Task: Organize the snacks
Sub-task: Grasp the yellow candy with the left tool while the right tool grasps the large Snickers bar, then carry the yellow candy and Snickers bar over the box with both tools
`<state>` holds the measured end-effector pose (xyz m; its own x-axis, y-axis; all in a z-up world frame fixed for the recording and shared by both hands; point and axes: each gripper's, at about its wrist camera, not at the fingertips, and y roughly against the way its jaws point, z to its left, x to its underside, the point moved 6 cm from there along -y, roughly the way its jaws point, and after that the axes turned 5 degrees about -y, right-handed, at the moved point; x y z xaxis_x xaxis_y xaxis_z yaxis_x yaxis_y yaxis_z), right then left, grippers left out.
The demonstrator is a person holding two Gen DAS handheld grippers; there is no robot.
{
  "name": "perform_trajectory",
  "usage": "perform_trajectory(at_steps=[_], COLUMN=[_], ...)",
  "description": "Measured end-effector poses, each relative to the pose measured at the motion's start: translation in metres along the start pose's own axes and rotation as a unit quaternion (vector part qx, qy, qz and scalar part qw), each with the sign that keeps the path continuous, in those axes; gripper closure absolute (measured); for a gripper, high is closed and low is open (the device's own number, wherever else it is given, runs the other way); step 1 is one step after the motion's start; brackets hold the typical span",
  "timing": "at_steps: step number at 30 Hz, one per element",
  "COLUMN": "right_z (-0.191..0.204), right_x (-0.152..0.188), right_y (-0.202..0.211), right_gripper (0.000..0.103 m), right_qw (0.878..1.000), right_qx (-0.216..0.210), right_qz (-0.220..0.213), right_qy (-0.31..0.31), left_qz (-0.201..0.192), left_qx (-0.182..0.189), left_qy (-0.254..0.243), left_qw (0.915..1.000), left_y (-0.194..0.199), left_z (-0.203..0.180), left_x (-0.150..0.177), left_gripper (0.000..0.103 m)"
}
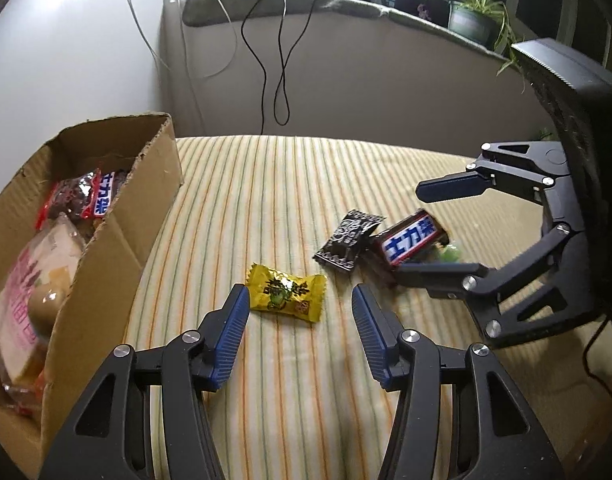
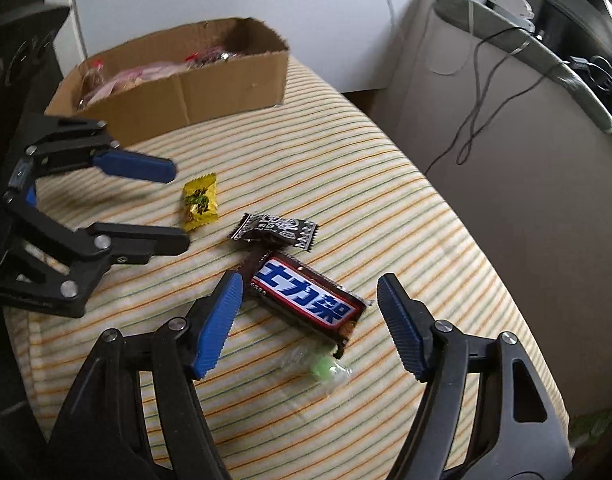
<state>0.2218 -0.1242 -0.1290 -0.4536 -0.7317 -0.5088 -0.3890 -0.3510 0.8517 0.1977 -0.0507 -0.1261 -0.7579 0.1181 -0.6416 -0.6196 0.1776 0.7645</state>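
Observation:
A yellow candy (image 1: 286, 298) (image 2: 199, 207) lies on the striped cloth between the tips of my open, empty left gripper (image 1: 301, 300) (image 2: 177, 204). A black patterned wrapper (image 1: 348, 246) (image 2: 275, 230) lies beside a brown chocolate bar with a blue label (image 1: 413, 242) (image 2: 308, 300). A small green candy (image 2: 326, 368) (image 1: 450, 254) lies at the bar's end. My right gripper (image 2: 310, 292) (image 1: 446, 228) is open, its fingers on either side of the chocolate bar. A cardboard box (image 1: 101, 240) (image 2: 177, 88) holds several snacks.
The striped cloth (image 1: 265, 184) (image 2: 386, 184) covers a rounded surface that drops off at the right. Black cables (image 1: 279, 80) hang down the wall behind. A potted plant (image 1: 472, 16) stands on the ledge.

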Motion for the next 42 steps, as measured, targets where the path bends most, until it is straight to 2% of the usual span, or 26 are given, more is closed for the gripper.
perform_trajectory(at_steps=[3, 7, 11, 13, 16, 18, 21, 25, 33, 42], right_z=[0.002, 0.002, 0.002, 0.001, -0.001, -0.002, -0.003, -0.007, -0.009, 0.001], right_x=[0.001, 0.001, 0.003, 0.003, 0.004, 0.004, 0.004, 0.003, 0.001, -0.008], right_y=[-0.006, -0.010, -0.012, -0.011, -0.010, -0.010, -0.009, -0.005, 0.008, 0.042], right_gripper=[0.032, 0.043, 0.054, 0.055, 0.064, 0.065, 0.069, 0.073, 0.073, 0.073], right_qw=[1.000, 1.000, 0.999, 0.999, 0.999, 0.999, 1.000, 1.000, 0.999, 0.998], right_qx=[-0.009, -0.022, -0.031, -0.034, -0.035, -0.031, -0.025, -0.022, -0.021, -0.008], right_qz=[0.006, 0.011, 0.017, 0.018, 0.018, 0.018, 0.017, 0.010, -0.004, -0.038], right_qy=[0.007, 0.006, 0.006, 0.005, 0.001, -0.003, -0.003, -0.020, -0.037, -0.051], left_qz=[0.008, 0.019, 0.020, 0.019, 0.017, 0.016, 0.013, 0.007, -0.012, -0.054], left_qx=[-0.002, -0.001, 0.002, 0.003, 0.002, 0.002, -0.002, -0.001, 0.005, 0.005], left_qy=[-0.003, -0.004, -0.001, 0.001, 0.002, 0.002, 0.004, 0.006, 0.004, 0.003], left_qw=[1.0000, 0.9998, 0.9998, 0.9998, 0.9998, 0.9999, 0.9999, 1.0000, 0.9999, 0.9985], left_y=[-0.008, -0.018, -0.020, -0.020, -0.021, -0.022, -0.022, -0.017, -0.001, 0.044], left_z=[0.001, 0.001, 0.002, 0.003, 0.004, 0.004, 0.005, 0.006, 0.002, 0.008], left_x=[0.000, 0.001, 0.001, 0.000, 0.000, 0.000, 0.000, 0.000, 0.000, -0.009], left_gripper=[0.051, 0.052, 0.064, 0.074, 0.079, 0.082, 0.093, 0.094, 0.094, 0.094])
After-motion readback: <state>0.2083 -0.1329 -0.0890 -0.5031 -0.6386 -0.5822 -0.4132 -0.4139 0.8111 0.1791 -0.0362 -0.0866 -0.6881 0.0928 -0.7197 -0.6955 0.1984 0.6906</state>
